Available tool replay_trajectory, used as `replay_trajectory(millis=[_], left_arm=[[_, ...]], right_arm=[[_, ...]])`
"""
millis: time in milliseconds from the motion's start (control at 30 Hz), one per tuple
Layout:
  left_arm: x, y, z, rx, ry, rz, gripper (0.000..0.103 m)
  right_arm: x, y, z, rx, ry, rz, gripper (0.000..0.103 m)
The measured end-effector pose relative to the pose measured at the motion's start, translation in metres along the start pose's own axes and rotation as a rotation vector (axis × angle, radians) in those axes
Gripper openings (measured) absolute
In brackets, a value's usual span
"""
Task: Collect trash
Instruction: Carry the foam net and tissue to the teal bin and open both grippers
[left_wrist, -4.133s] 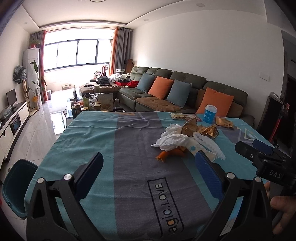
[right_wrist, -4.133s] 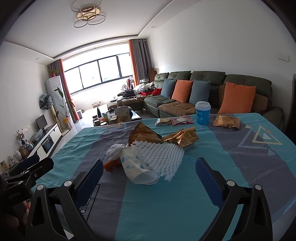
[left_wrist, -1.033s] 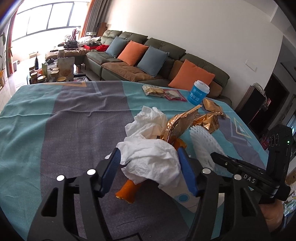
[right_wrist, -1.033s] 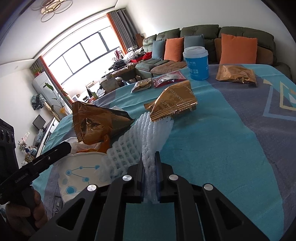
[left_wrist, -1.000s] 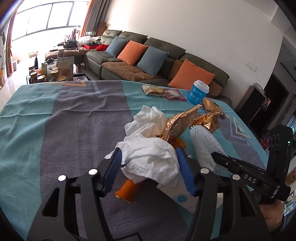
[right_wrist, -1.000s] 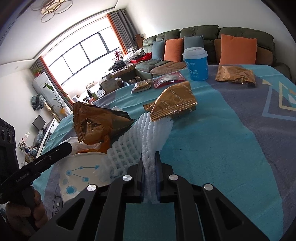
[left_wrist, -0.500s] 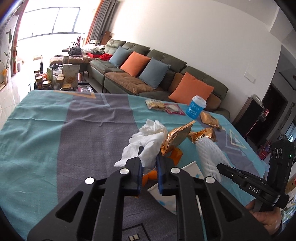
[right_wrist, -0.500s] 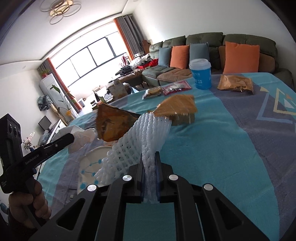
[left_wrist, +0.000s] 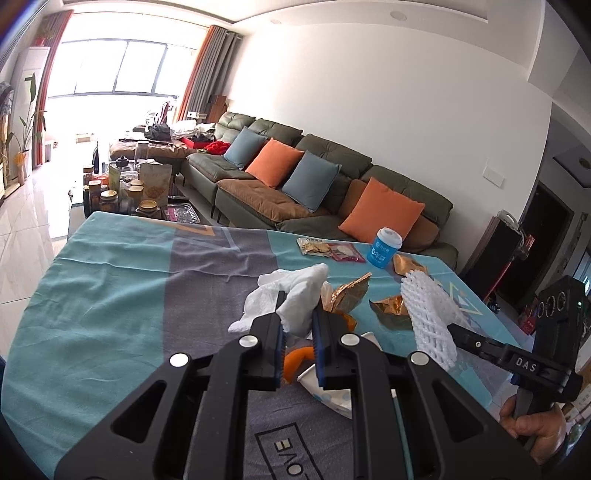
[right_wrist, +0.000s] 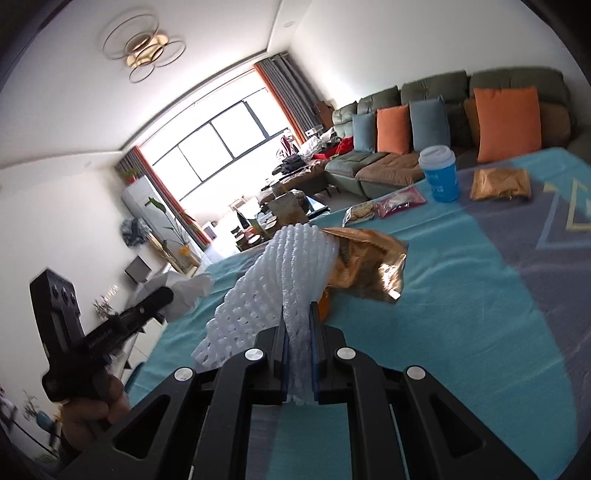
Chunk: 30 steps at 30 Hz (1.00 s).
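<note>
My left gripper (left_wrist: 298, 325) is shut on a crumpled white tissue (left_wrist: 295, 295) and holds it above the table. My right gripper (right_wrist: 298, 325) is shut on a white foam fruit net (right_wrist: 280, 273), also lifted; the net shows in the left wrist view (left_wrist: 428, 317). Below lie gold foil wrappers (left_wrist: 349, 299), one seen in the right wrist view (right_wrist: 369, 266), an orange scrap (left_wrist: 297, 360) and a white paper cup (left_wrist: 328, 387) on its side.
The table has a teal and grey cloth (left_wrist: 129, 295). At its far side stand a blue cup (left_wrist: 384, 251), snack packets (left_wrist: 328, 249) and another gold wrapper (right_wrist: 498, 182). A green sofa (left_wrist: 314, 184) lies beyond. The left gripper shows in the right wrist view (right_wrist: 110, 325).
Both grippers have risen from the pile with their loads and tilted. The tissue and the foam net have come clear of the wrappers and cup.
</note>
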<state>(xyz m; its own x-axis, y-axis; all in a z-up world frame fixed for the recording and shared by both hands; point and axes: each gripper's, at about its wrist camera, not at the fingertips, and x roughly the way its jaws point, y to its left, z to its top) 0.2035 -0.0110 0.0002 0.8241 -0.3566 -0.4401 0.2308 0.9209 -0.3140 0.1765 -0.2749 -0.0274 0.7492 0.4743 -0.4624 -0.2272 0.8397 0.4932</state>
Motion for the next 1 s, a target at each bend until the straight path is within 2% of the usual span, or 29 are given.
replay_trajectory(millis=[33,100,133,433,733,1000], left_arm=[[-0.003,0.0,0.0,-0.003,-0.005,0.0,0.012],[-0.012,-0.001,-0.001,0.004,-0.016,0.003,0.012],[-0.017,-0.002,-0.002,0.004,-0.022,0.006,0.012],[-0.052,-0.004,-0.004,0.006,-0.072,0.023,0.013],[-0.1,0.007,-0.006,-0.004,-0.14,0.076,0.013],[-0.152,0.02,-0.002,0.01,-0.223,0.159,0.013]], right_arm=[[0.004,-0.004,-0.001,0.017,0.017,-0.01,0.007],[0.01,-0.011,-0.005,0.083,0.058,0.046,0.008],[0.011,-0.01,-0.008,0.089,0.069,0.046,0.007],[-0.014,0.02,-0.012,0.052,0.04,0.145,0.008],[-0.017,0.073,-0.005,-0.103,0.001,0.171,0.008],[-0.015,0.117,0.002,-0.206,-0.038,0.221,0.008]])
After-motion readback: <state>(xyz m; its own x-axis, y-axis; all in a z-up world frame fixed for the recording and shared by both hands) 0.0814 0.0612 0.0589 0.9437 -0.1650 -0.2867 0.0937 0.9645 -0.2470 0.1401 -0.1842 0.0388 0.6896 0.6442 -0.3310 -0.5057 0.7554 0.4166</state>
